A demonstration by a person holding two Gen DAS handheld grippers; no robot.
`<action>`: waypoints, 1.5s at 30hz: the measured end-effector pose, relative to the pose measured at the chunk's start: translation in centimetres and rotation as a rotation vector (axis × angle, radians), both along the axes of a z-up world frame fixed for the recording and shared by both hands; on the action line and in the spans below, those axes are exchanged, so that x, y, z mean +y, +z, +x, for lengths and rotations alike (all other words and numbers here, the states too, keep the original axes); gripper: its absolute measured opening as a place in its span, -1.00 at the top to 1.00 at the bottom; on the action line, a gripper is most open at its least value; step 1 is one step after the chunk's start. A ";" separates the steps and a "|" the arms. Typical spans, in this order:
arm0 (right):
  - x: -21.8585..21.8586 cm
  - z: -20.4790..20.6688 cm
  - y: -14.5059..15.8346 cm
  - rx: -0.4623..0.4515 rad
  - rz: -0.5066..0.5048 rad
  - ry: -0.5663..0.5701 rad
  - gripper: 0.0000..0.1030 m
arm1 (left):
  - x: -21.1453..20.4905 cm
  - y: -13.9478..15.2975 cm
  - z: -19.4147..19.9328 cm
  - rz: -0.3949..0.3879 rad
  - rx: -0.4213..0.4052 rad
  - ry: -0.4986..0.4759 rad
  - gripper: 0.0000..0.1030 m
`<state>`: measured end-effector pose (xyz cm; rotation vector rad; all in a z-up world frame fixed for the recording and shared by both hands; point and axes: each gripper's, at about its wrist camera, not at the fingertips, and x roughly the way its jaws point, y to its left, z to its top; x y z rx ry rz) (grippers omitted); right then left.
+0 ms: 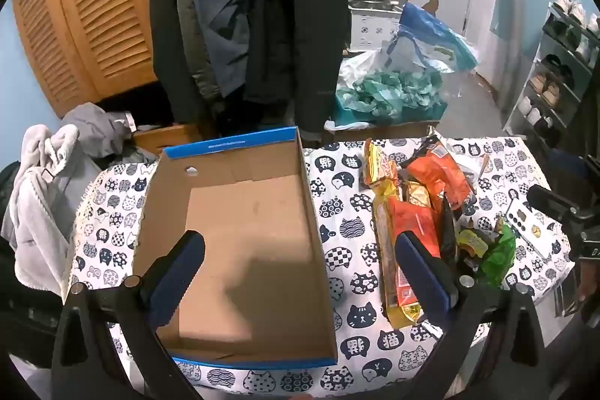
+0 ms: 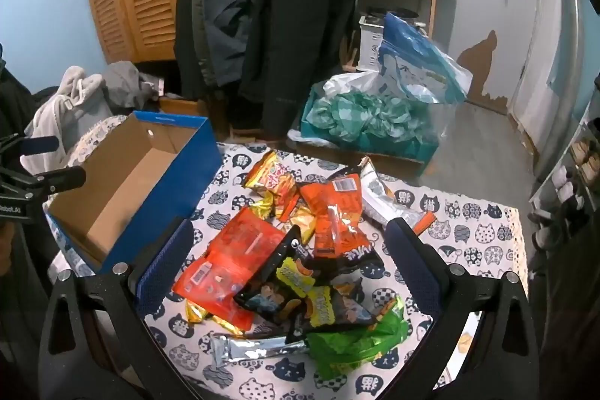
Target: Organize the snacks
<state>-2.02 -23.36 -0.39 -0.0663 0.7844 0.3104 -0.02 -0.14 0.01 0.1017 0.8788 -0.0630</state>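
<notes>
An empty blue cardboard box [image 1: 243, 212] lies open on the cat-print tablecloth [image 1: 337, 250]; it also shows in the right wrist view [image 2: 180, 182] at the left. A pile of snack packets [image 1: 420, 212] lies to its right: orange packets [image 2: 240, 257], a black packet [image 2: 300, 287], a green packet [image 2: 356, 336] and a yellow-red packet [image 2: 273, 179]. My left gripper [image 1: 300, 257] is open and empty above the box's near end. My right gripper [image 2: 288, 250] is open and empty above the snack pile.
Dark coats [image 1: 255, 6] hang behind the table. A wooden louvred door [image 1: 86, 25] is at the back left. Grey clothes [image 1: 45, 182] lie left of the table. A box of teal bags [image 2: 367, 122] stands behind. A shoe rack [image 1: 562, 70] is on the right.
</notes>
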 end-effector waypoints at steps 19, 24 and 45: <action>-0.2 -0.2 0.2 0.006 -0.007 0.016 -0.94 | -0.5 -0.5 0.1 0.019 -0.004 -0.001 -0.99; -0.1 -0.1 0.2 0.007 -0.013 0.025 -0.94 | -0.6 -0.7 0.0 0.017 0.002 -0.004 -0.99; 0.2 -0.2 0.1 0.011 -0.007 0.031 -0.94 | -0.5 -0.4 0.1 -0.001 0.008 -0.008 -0.99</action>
